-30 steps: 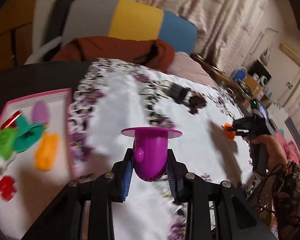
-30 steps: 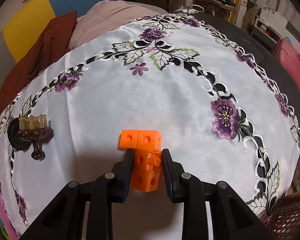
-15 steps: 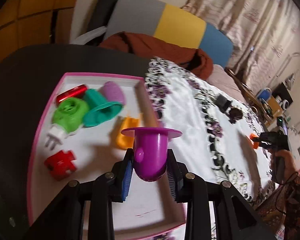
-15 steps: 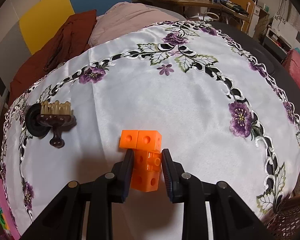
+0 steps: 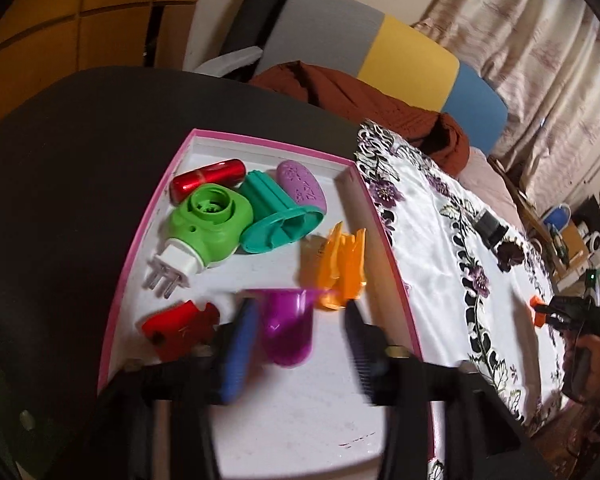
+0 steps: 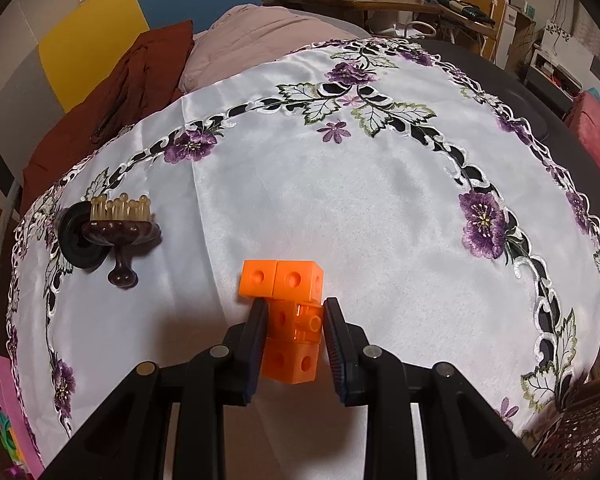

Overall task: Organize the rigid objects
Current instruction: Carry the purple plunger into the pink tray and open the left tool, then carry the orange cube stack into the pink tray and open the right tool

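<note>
The dark table carries a pink tray and a white cloth; a brush lies on the cloth.

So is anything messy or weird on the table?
Mostly the toys are piled loose in the pink tray: the teal piece leans on the green plug-in. The purple cup sits between the open left tool. A brown brush lies alone on the white cloth.

An embroidered tablecloth lies before a colour-block chair.
</note>
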The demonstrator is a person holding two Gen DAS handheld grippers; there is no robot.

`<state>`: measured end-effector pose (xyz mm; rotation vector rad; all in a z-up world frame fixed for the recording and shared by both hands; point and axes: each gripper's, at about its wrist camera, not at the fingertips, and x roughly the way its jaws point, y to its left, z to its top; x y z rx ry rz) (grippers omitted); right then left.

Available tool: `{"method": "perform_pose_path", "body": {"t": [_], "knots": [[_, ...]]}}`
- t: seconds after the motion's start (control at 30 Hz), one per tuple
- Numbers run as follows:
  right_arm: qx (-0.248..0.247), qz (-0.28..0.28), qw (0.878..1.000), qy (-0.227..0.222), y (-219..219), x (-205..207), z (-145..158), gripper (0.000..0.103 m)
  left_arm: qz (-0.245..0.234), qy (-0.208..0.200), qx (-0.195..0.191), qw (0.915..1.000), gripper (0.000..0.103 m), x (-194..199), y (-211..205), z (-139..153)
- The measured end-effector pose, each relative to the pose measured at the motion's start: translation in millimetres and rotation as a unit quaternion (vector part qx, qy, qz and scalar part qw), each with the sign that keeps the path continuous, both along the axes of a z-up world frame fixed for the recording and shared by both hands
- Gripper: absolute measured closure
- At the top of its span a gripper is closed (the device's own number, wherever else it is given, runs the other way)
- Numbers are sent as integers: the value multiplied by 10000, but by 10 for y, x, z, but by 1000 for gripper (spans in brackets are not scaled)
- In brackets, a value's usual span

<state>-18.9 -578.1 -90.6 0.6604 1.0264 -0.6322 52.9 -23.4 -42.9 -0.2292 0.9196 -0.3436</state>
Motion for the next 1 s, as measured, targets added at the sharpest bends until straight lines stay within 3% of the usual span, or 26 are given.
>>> {"method": "perform_pose_path", "body": {"t": [0.03,0.13,0.33,0.73,1.0], "knots": [[11,6,10000,-16,9,-2,4,75,45,-23,15,10000,31,-19,7,6],[31,30,10000,-28,43,-3,8,75,27,-110,-148,9998,23,-101,33,47],[73,166,9998,-125,134,24,28,75,-133,-369,-41,9992,8,-286,18,141],[282,369,9969,-640,377,-32,143,75,-119,-526,-179,9984,6,-380,55,211],[331,1197,9853,-1176,1024,-33,354,75,46,-602,-135,9981,4,-446,221,199]]}}
